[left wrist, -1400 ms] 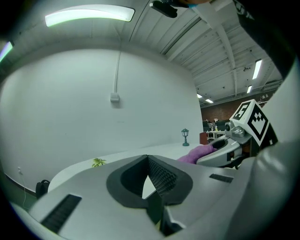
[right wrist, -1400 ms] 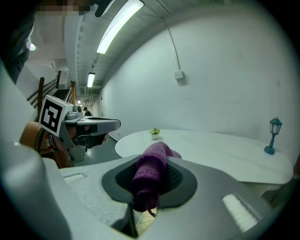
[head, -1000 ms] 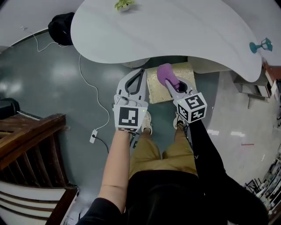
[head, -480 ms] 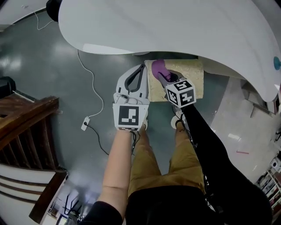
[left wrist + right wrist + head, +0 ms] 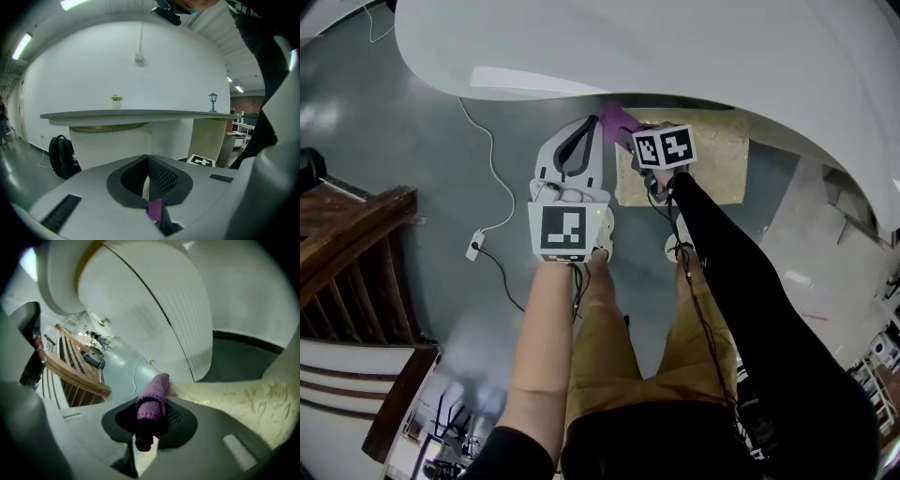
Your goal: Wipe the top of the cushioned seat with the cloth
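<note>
We held the left gripper (image 5: 587, 129) low in front of us, its marker cube (image 5: 557, 230) facing up and its jaws pressed together with nothing between them; our bare left forearm (image 5: 539, 347) ran straight back from it toward the body; the right gripper (image 5: 625, 127) sat just beside it, a little further forward and angled inward toward the left one's tip, its jaws clamped on the purple cloth (image 5: 153, 397), whose rolled end stuck out past them; our right arm (image 5: 741, 272), sleeved in black, reached out nearly straight.
</note>
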`<state>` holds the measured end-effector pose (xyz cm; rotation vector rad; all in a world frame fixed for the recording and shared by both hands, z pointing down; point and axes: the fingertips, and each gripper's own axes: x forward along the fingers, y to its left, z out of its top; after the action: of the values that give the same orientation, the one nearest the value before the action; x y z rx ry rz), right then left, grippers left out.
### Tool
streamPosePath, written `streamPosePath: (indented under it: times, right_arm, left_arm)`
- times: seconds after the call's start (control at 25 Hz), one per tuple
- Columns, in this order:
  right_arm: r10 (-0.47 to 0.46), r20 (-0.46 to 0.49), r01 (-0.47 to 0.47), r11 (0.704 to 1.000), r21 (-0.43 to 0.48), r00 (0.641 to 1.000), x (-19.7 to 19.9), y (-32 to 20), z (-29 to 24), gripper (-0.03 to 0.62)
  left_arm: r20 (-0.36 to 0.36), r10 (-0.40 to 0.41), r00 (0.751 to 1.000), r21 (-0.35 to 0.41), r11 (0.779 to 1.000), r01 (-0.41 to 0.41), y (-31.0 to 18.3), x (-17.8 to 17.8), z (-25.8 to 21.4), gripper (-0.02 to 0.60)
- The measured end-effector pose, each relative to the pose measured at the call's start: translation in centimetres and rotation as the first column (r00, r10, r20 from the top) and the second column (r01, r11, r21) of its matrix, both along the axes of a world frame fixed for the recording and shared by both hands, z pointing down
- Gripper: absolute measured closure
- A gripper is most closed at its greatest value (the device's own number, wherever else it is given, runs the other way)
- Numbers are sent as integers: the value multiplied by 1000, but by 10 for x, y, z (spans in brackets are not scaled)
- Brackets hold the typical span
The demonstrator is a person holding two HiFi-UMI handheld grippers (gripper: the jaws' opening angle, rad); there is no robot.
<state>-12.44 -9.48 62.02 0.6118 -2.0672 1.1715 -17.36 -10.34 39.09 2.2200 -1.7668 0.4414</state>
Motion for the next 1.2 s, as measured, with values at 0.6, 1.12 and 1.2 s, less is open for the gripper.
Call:
streamPosePath:
  times: [0.6, 1.12, 1.2]
  right_arm:
    - [121, -124, -117, 992, 38, 985, 86, -29, 16, 530]
    - [291, -241, -271, 956, 111, 926, 248, -78, 15, 530]
    - [313, -253, -289, 949, 129, 915, 270, -83, 14, 530]
  left_arm:
    - [-41, 32, 999, -24, 999, -33, -19, 51, 22, 574]
    - [-99, 43, 994, -25, 999, -45, -41, 129, 36, 574]
    - [-90, 51, 995, -25, 998, -53, -44, 142, 37, 574]
